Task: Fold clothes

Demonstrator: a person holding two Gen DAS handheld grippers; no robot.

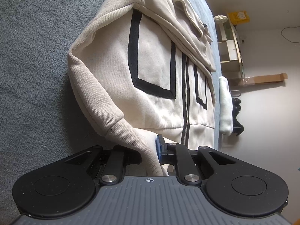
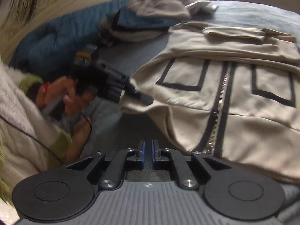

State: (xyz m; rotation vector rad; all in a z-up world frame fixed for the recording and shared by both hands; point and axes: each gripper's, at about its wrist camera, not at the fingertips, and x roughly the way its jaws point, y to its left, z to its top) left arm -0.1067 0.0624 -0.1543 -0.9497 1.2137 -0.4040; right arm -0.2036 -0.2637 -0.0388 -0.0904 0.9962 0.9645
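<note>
Your left gripper (image 1: 150, 150) points down at a slant toward the bed (image 1: 33, 60), and its fingers (image 1: 160, 146) are pinched nearly closed on the ribbed cuff (image 1: 131, 136) of the jacket's near sleeve; from the right wrist view you can see that same gripper (image 2: 138, 95), blurred, gripped in your left hand (image 2: 73, 95) with a green sleeve (image 2: 61, 146) at the wrist, meeting the sleeve end at the jacket's left edge. Your right gripper (image 2: 148, 153) tilts more steeply down over the grey-blue blanket just beside the jacket's bottom hem, and its fingers (image 2: 154, 150) stand a narrow slit apart with nothing between them. The jacket (image 1: 155, 65) is cream, with a metal zip (image 2: 219, 101) closed down the front between two black stripes and a black-outlined pocket (image 1: 151, 56) on each side. It lies front-up and mostly flat on the bed, its hood or upper part folded down in layers across the chest, and the far sleeve laid over that fold. The near sleeve runs along the jacket's side and bends at the elbow toward your left gripper. Beyond the jacket, toward the bed's far edge, sit a blue quilt (image 2: 56, 37) and a heap of grey knitwear (image 2: 159, 1).
</note>
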